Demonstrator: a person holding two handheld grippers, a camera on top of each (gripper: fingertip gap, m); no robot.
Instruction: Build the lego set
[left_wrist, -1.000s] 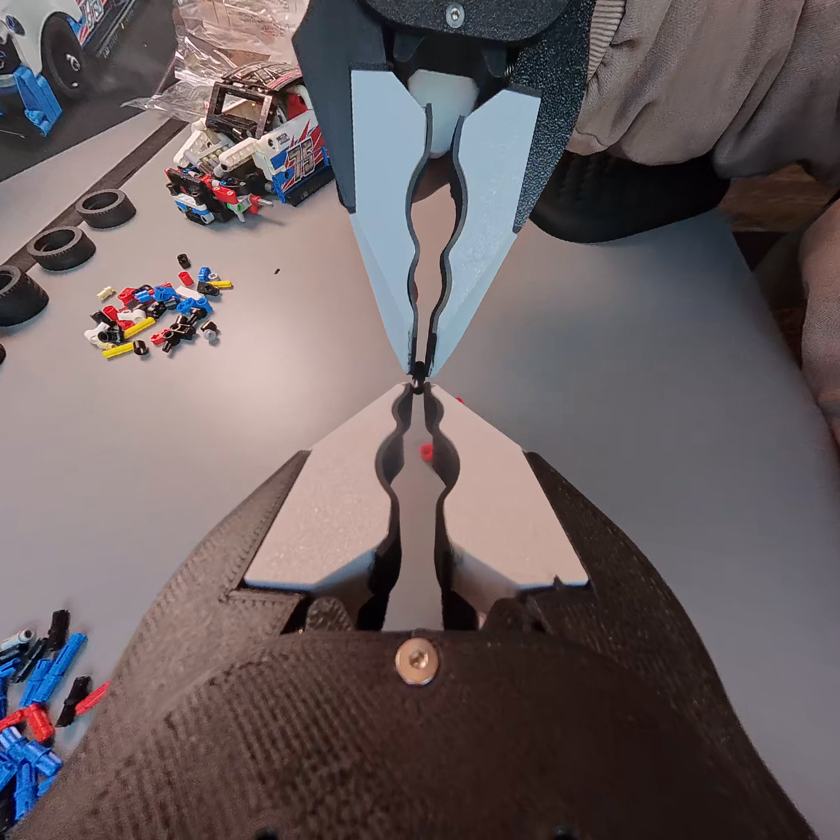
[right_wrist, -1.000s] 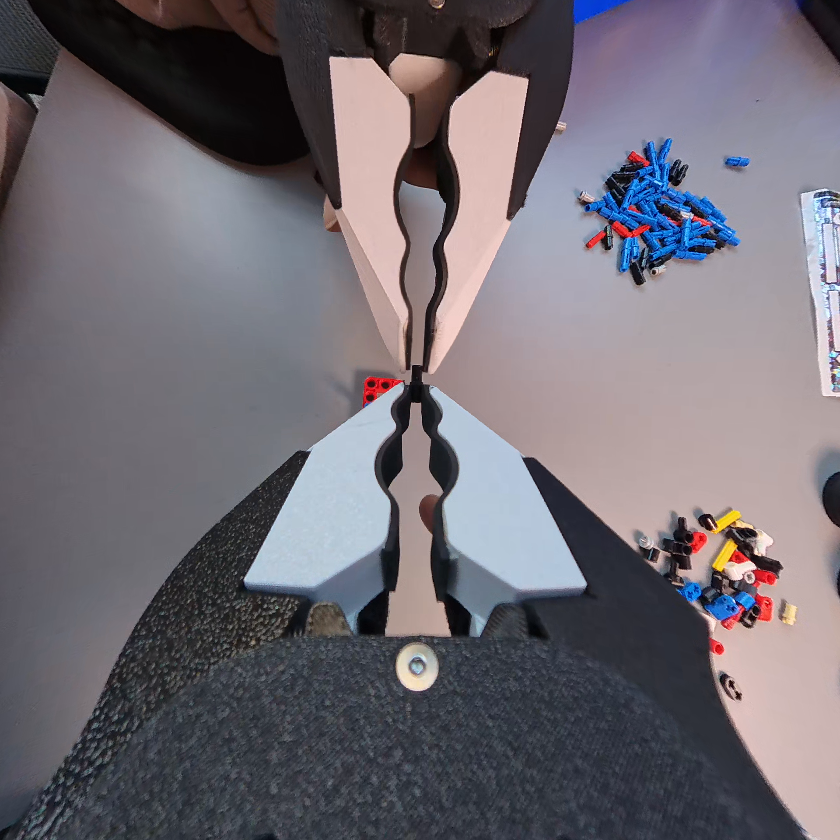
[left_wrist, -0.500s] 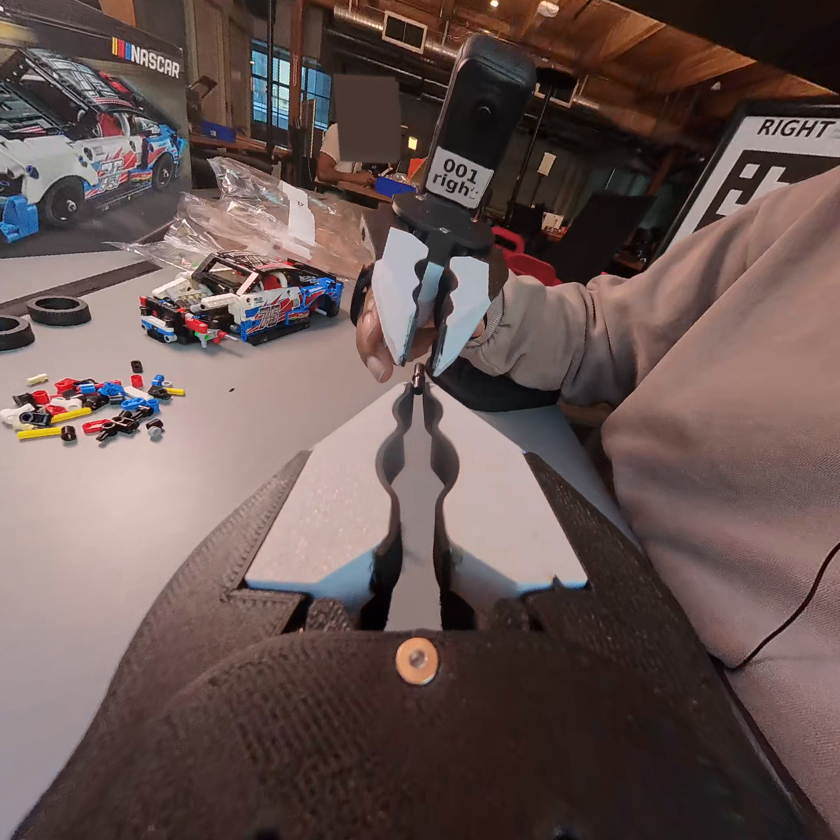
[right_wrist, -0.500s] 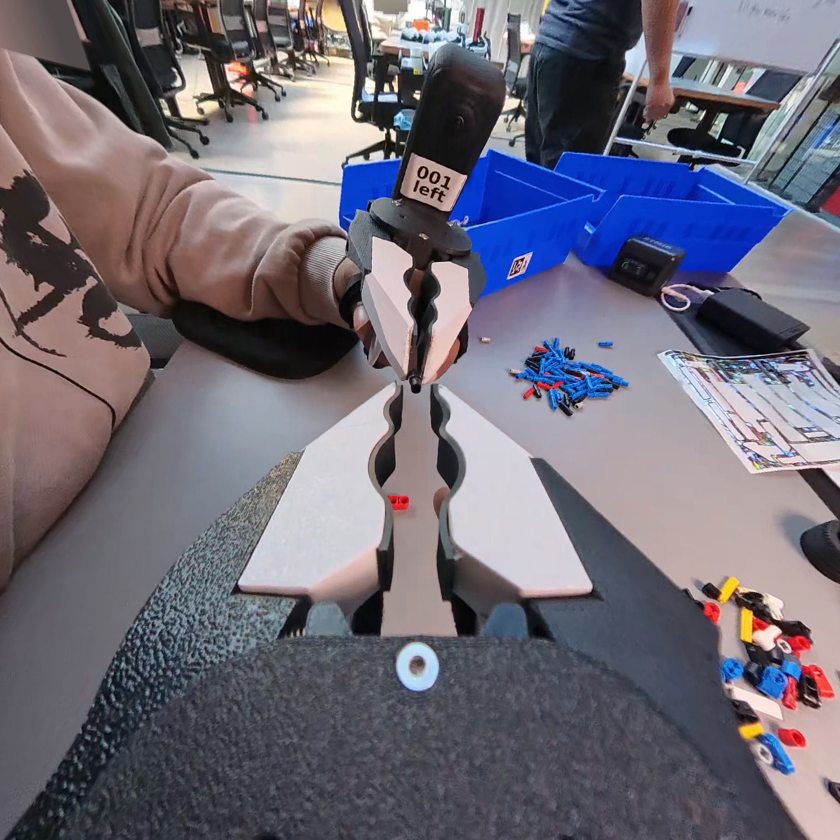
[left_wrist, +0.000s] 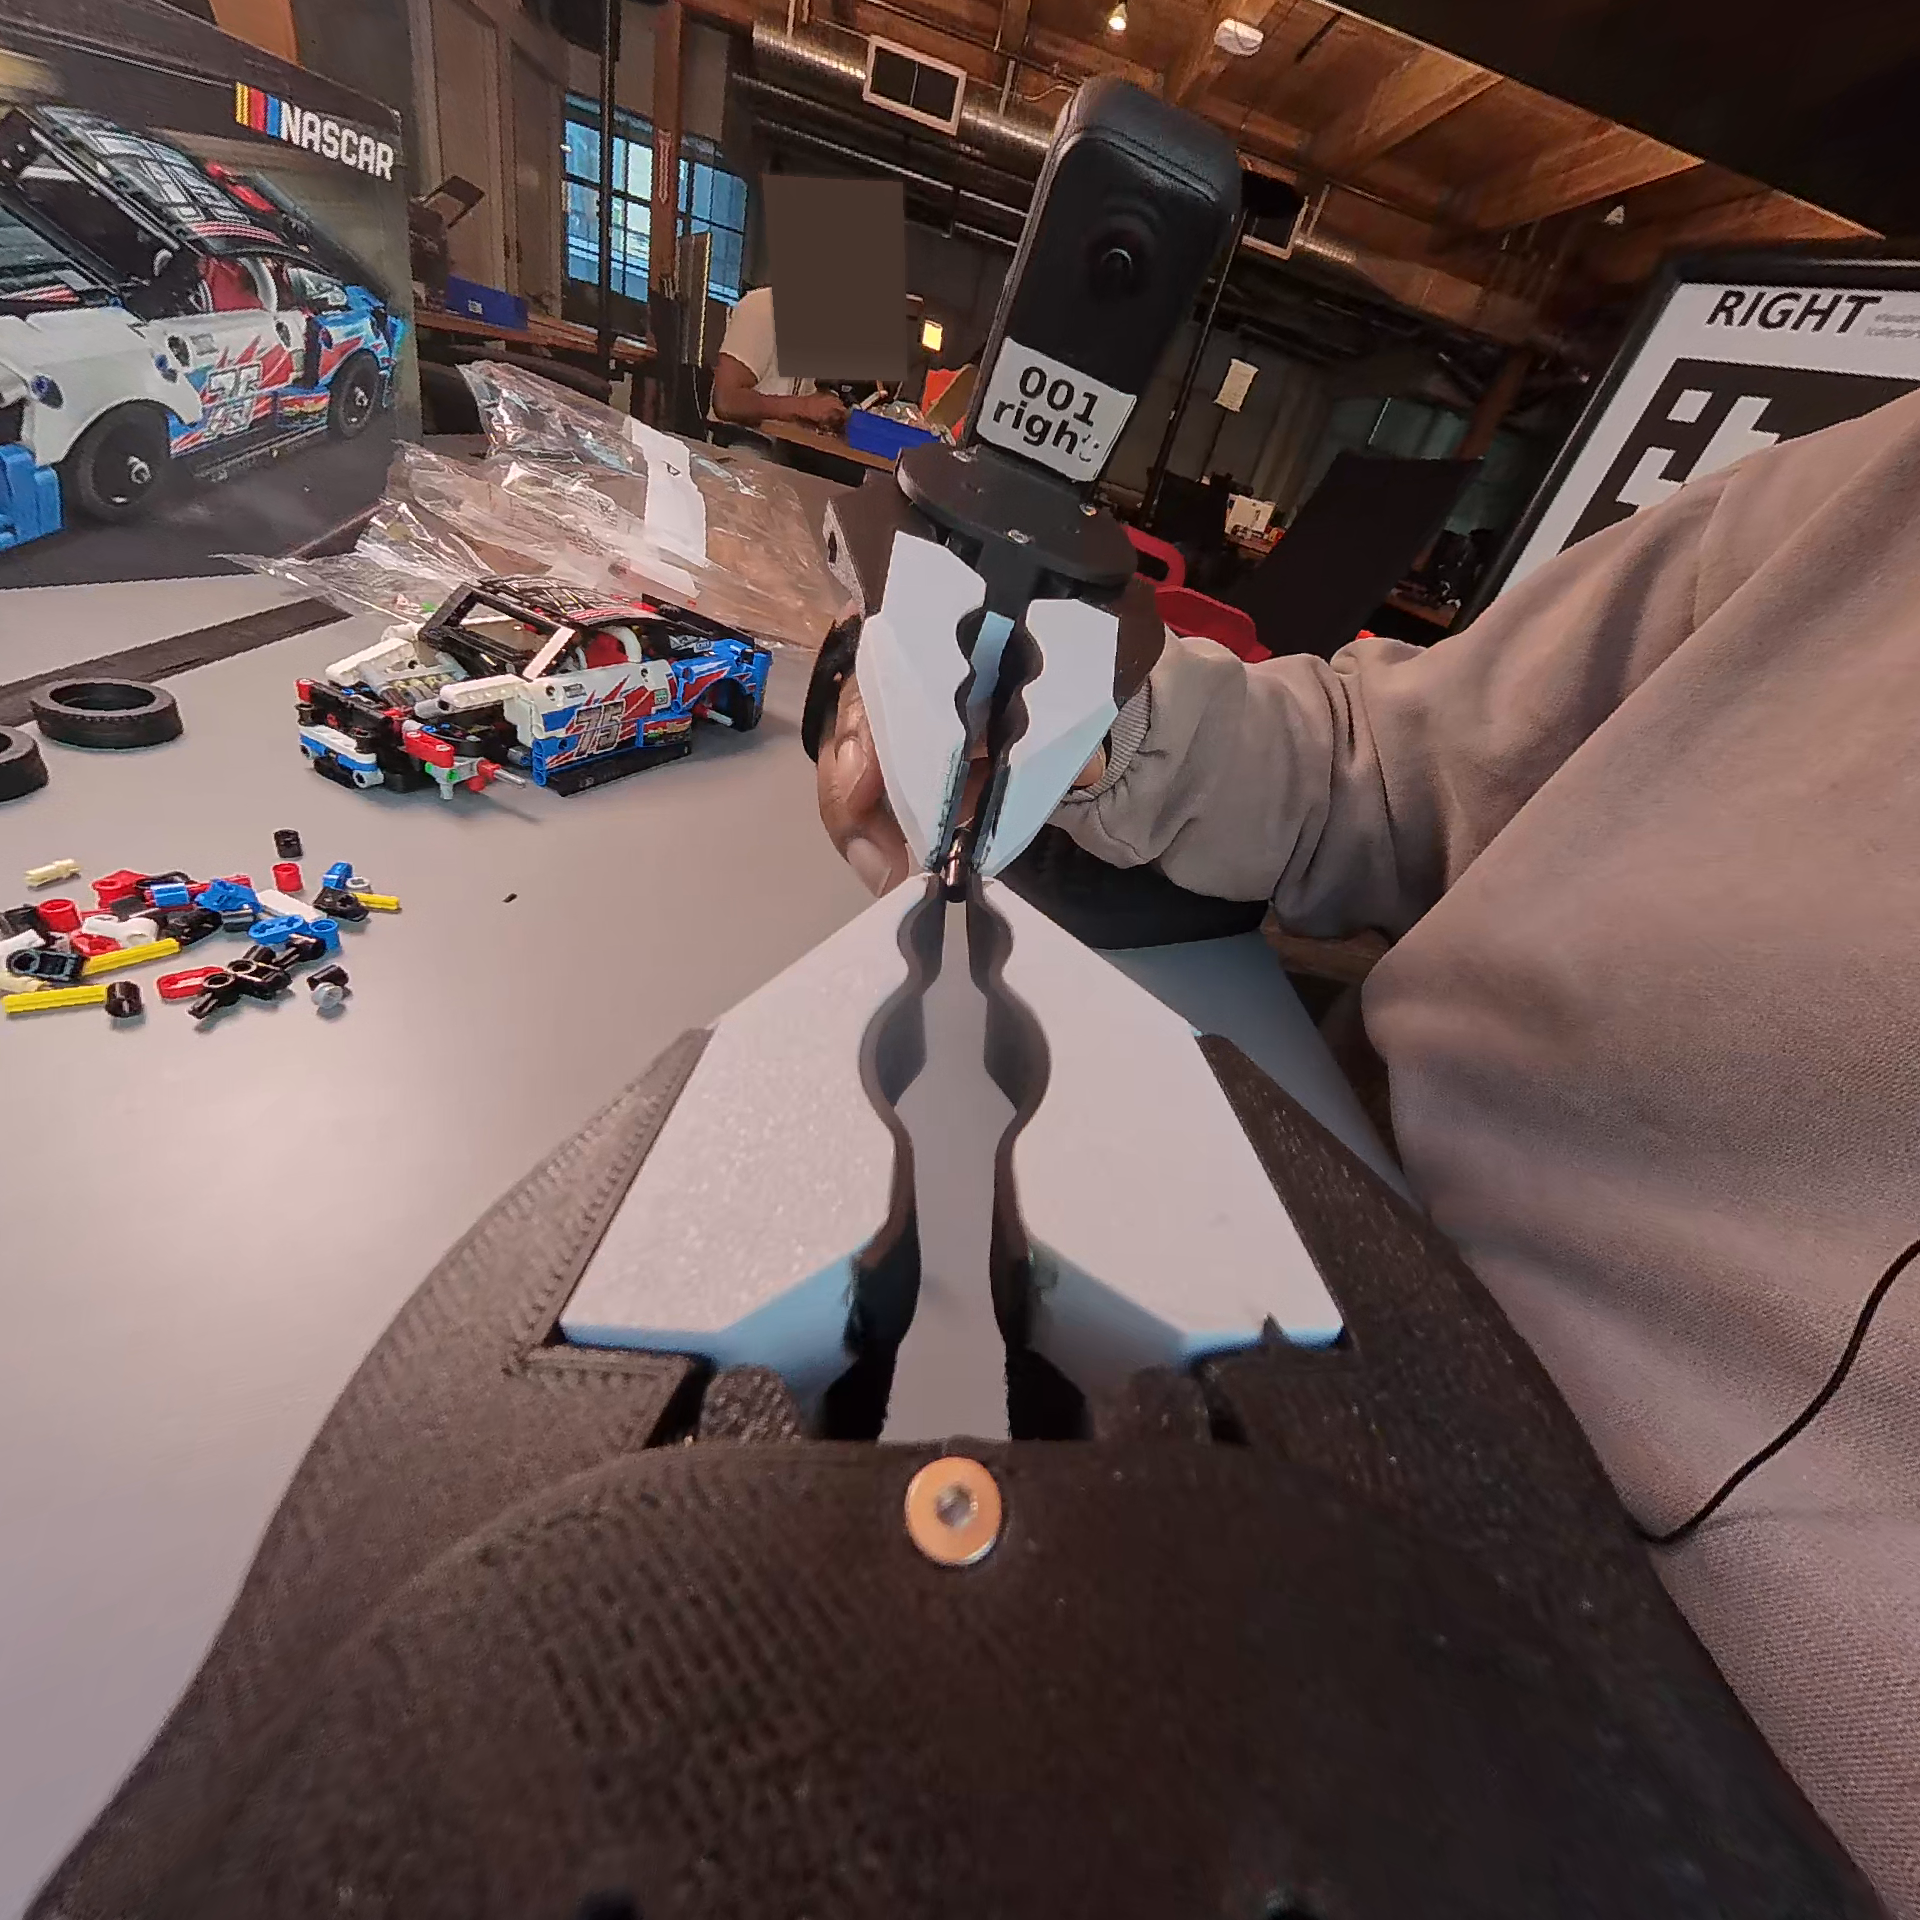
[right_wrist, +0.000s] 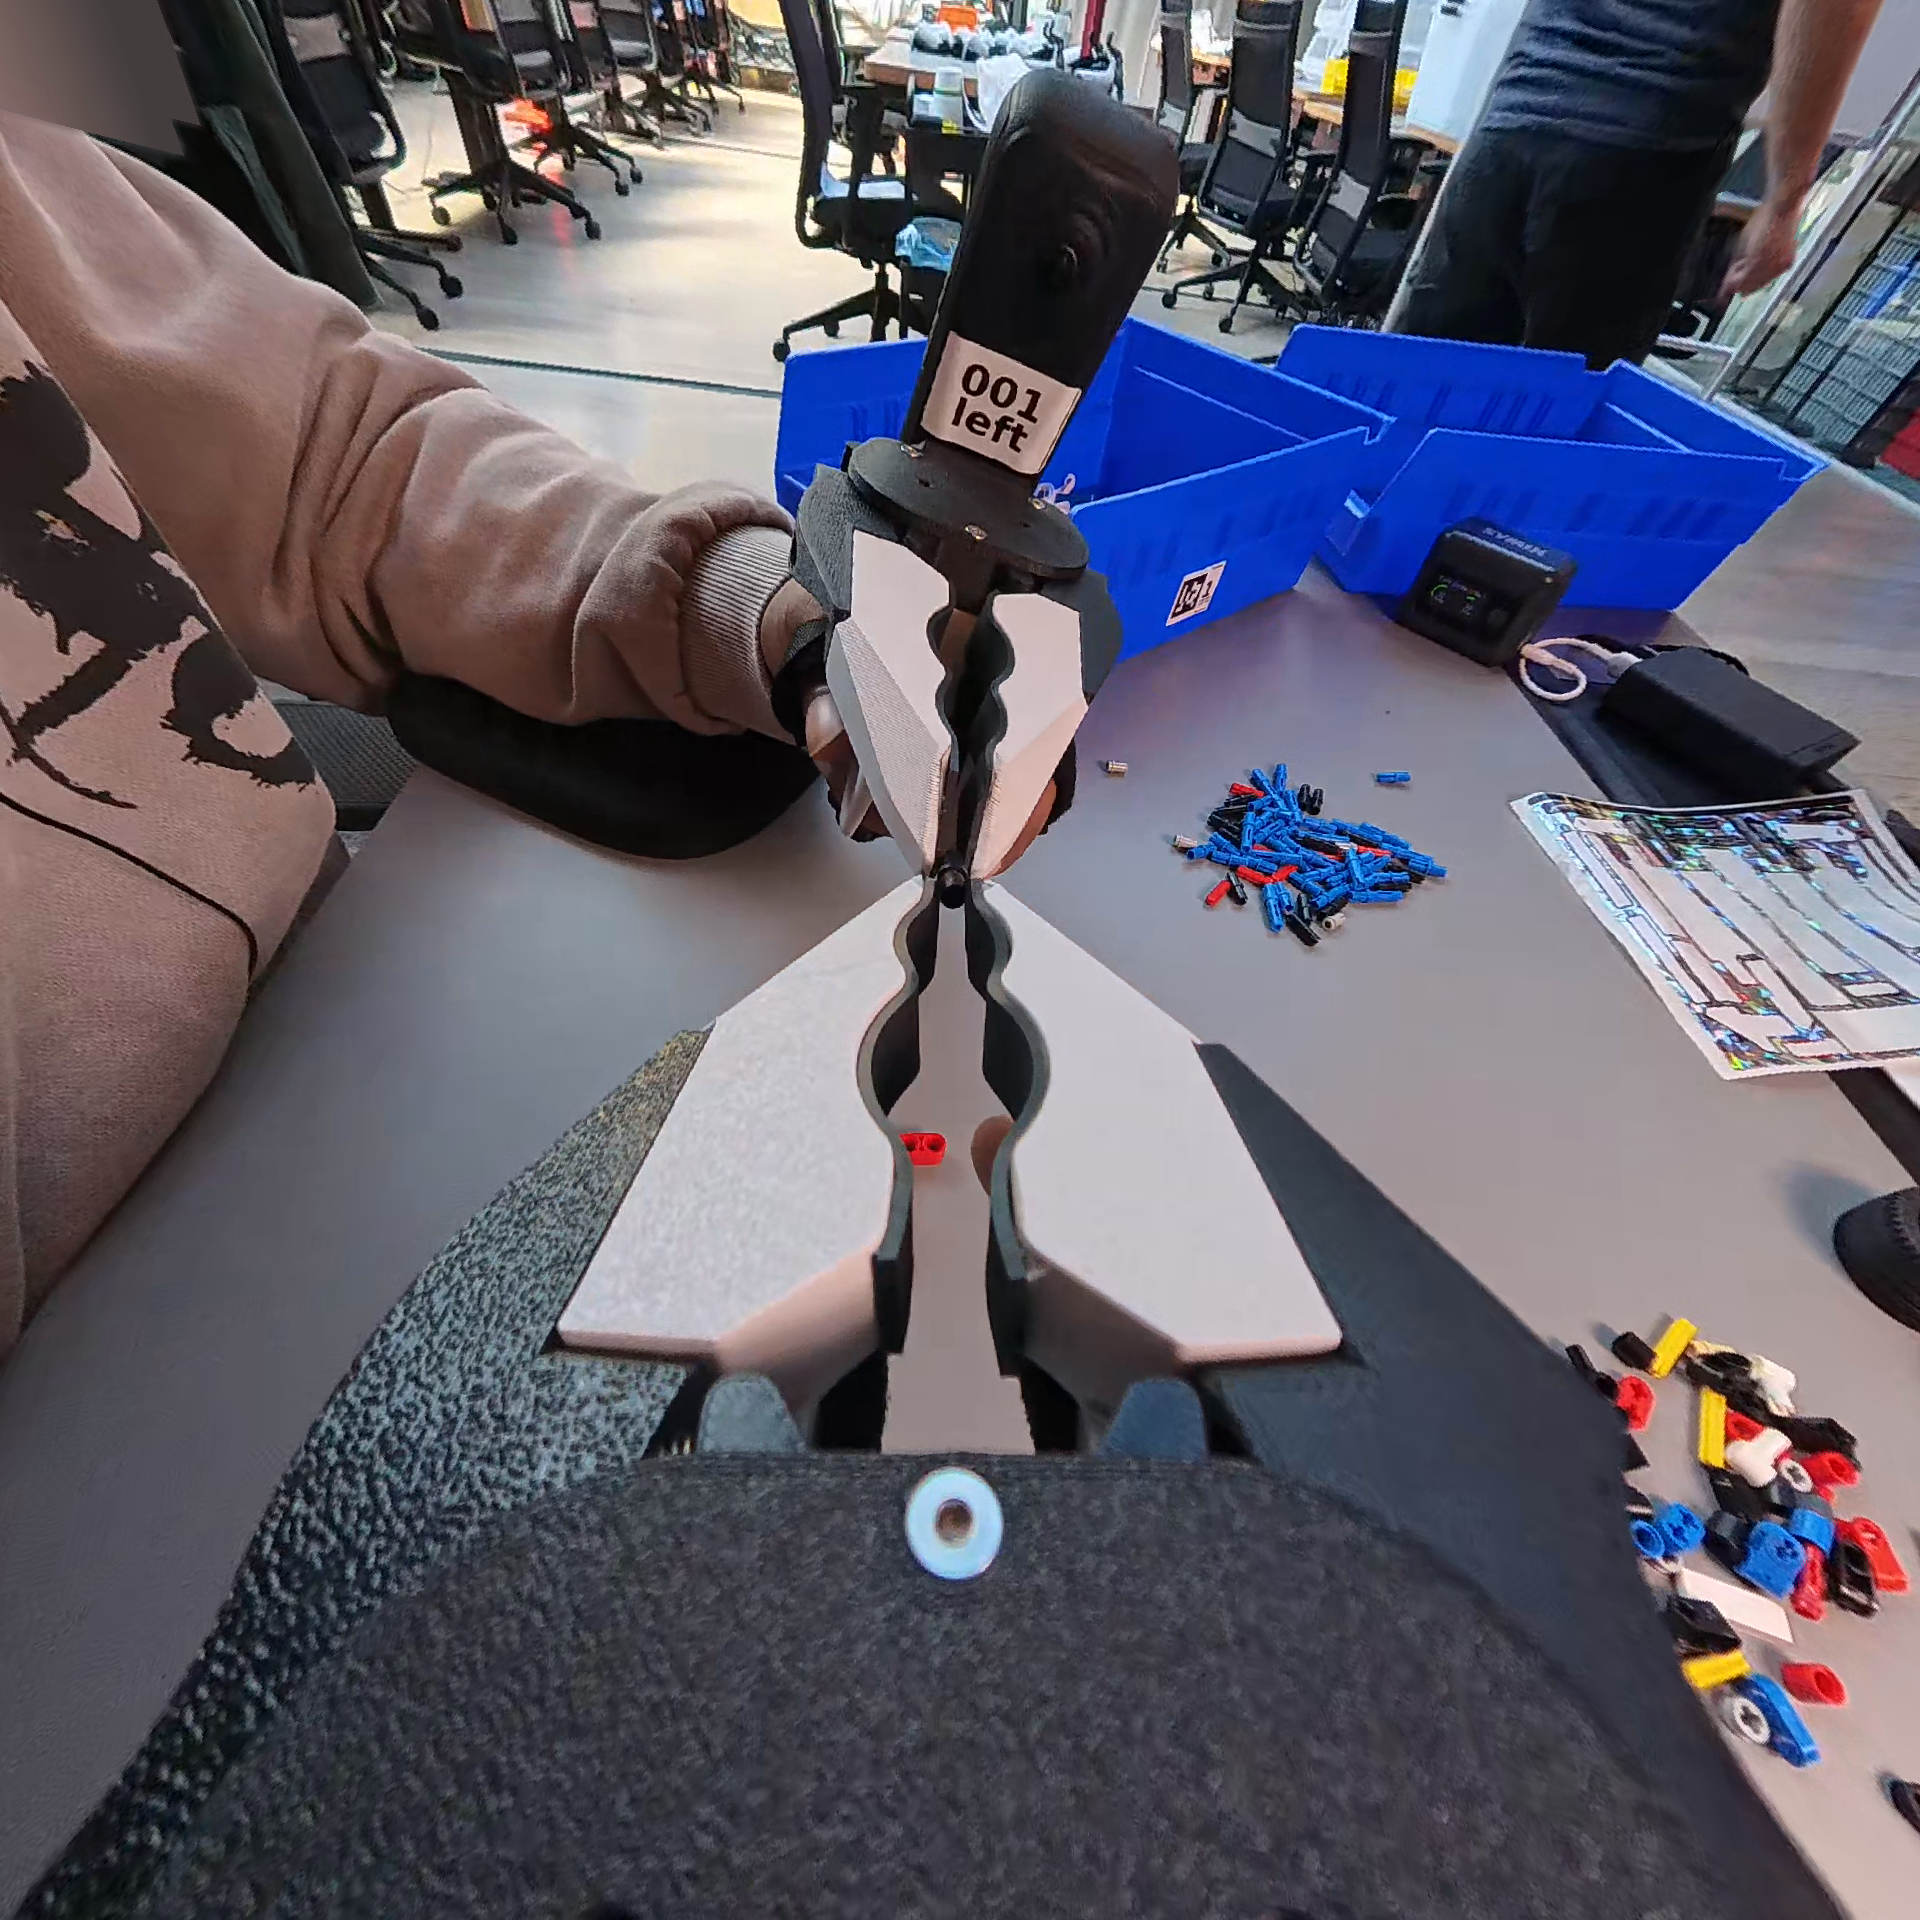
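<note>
Open-plan office-workshop: rows of office chairs (right_wrist: 499, 135), blue parts bins (right_wrist: 1558, 488) (exposed wooden ceiling (left_wrist: 1455, 135) overhead)

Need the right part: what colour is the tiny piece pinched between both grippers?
Black; the piece shows best in the right wrist view.

Open desk (right_wrist: 520, 1018) is left beneath the two tools. A red piece (right_wrist: 923, 1145) lies there. The far-right edge is blocked by blue bins (right_wrist: 1226, 488).

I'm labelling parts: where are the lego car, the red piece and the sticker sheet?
lego car (left_wrist: 582, 691), left wrist view, side panel.
red piece (right_wrist: 923, 1145), right wrist view, its middle.
sticker sheet (right_wrist: 1756, 925), right wrist view, centre.
</note>
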